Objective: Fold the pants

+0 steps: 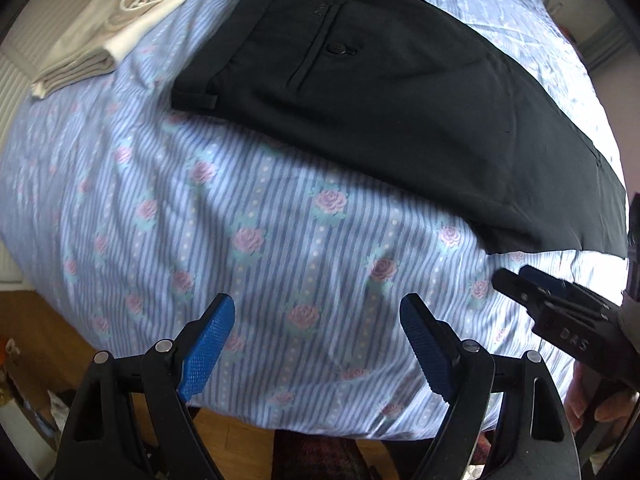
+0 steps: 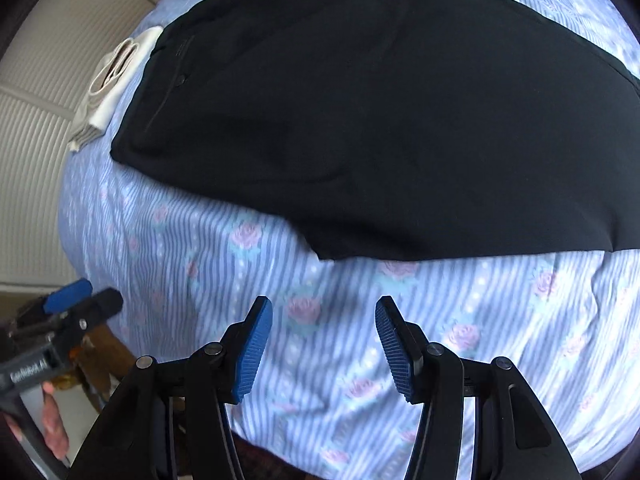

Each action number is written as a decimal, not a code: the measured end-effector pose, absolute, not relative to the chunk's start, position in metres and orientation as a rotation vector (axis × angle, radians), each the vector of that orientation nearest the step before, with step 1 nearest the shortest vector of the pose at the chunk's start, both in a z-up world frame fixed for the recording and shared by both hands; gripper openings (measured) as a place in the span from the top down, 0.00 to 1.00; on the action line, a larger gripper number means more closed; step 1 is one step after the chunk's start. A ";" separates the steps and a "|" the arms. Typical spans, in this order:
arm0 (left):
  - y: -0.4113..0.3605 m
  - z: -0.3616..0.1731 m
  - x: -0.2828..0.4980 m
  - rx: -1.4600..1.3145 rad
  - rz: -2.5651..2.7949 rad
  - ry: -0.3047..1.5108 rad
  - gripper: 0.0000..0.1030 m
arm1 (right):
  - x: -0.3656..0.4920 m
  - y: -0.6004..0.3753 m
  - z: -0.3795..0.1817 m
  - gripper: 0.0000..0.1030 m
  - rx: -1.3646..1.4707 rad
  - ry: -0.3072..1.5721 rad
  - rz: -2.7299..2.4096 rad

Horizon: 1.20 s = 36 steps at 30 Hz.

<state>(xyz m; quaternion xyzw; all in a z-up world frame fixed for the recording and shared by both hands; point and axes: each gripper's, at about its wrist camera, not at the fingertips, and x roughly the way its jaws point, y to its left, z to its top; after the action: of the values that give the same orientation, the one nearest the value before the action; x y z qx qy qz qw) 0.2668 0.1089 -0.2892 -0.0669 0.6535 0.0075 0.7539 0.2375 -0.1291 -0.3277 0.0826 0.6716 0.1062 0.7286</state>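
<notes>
Black pants point(image 1: 380, 92) lie flat on the bed, folded lengthwise, with the buttoned back pocket facing up and the waistband toward the upper left. In the right wrist view the pants point(image 2: 380, 120) fill the upper half. My left gripper point(image 1: 318, 312) hovers open over bare sheet, short of the pants' near edge, nothing between its blue pads. My right gripper point(image 2: 324, 308) is also open and empty above the sheet, just below the pants' lower edge. Each gripper shows in the other's view: the right gripper point(image 1: 514, 276) near the pants' leg end, the left gripper point(image 2: 100, 294) at the far left.
A blue striped sheet with pink roses point(image 1: 240, 200) covers the bed. A folded cream garment point(image 1: 116, 28) lies at the upper left, beside the waistband. The bed's near edge drops to a wooden floor point(image 1: 52, 344). A hand point(image 1: 600, 400) holds the right gripper.
</notes>
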 end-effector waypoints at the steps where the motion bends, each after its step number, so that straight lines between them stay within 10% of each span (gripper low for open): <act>1: 0.109 -0.290 0.268 -0.144 0.012 1.418 0.18 | 0.239 -0.127 -0.331 0.47 0.170 1.472 0.225; 36: 0.080 -0.264 0.192 -0.394 0.312 1.344 0.18 | 0.283 -0.118 -0.307 0.47 -0.122 1.445 0.571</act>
<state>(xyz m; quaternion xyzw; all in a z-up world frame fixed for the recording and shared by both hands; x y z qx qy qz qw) 0.1922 0.0796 -0.2643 -0.1806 0.6159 0.1429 0.7534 0.2834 -0.1177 -0.3067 -0.0550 0.6517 0.2577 0.7112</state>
